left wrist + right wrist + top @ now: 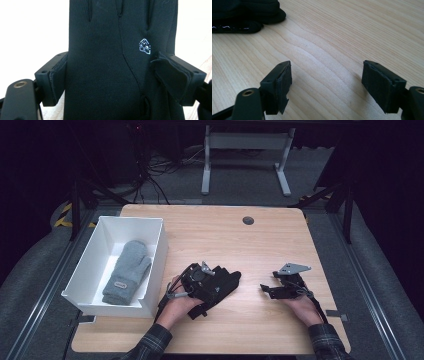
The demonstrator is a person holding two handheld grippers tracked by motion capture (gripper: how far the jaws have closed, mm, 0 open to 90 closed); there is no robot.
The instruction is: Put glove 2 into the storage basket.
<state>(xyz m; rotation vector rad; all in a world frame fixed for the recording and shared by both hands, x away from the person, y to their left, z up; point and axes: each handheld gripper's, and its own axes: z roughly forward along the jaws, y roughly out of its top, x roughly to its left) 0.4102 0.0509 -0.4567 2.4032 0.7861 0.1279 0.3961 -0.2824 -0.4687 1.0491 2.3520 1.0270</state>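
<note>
I read the work in hand as moving gloves into the white bin [159, 251]. One item, the grey mitten [127, 271], already lies flat inside that bin, so I judge that part done. The black glove [223, 284] remains on the wooden table [260, 245], just right of the bin, and its transfer is not yet done.

Nearest to me, my left gripper [198, 279] sits over the black glove. In the left gripper view the glove [117, 62] lies between the two jaws, with its fingers pointing away and a small white logo [144, 46] on its back. The jaws stand apart, one at each side edge of the glove, the pads touching or nearly touching the fabric; I judge them spread, not yet clamped, since the cloth shows no bunching.

My right gripper [272, 289] rests on bare wood, well apart from the glove. In the right gripper view [325, 82] its jaws are wide open with nothing between them; the glove's fingertips [249, 17] show at the upper left.

Remaining steps, as I judge them: close on the glove, lift, carry left, clear the near bin wall, release beside the mitten. The bin wall is the only obstacle on that path. Farther off, a round grommet [248, 220] sits near the table's far edge, clear of the work.
</note>
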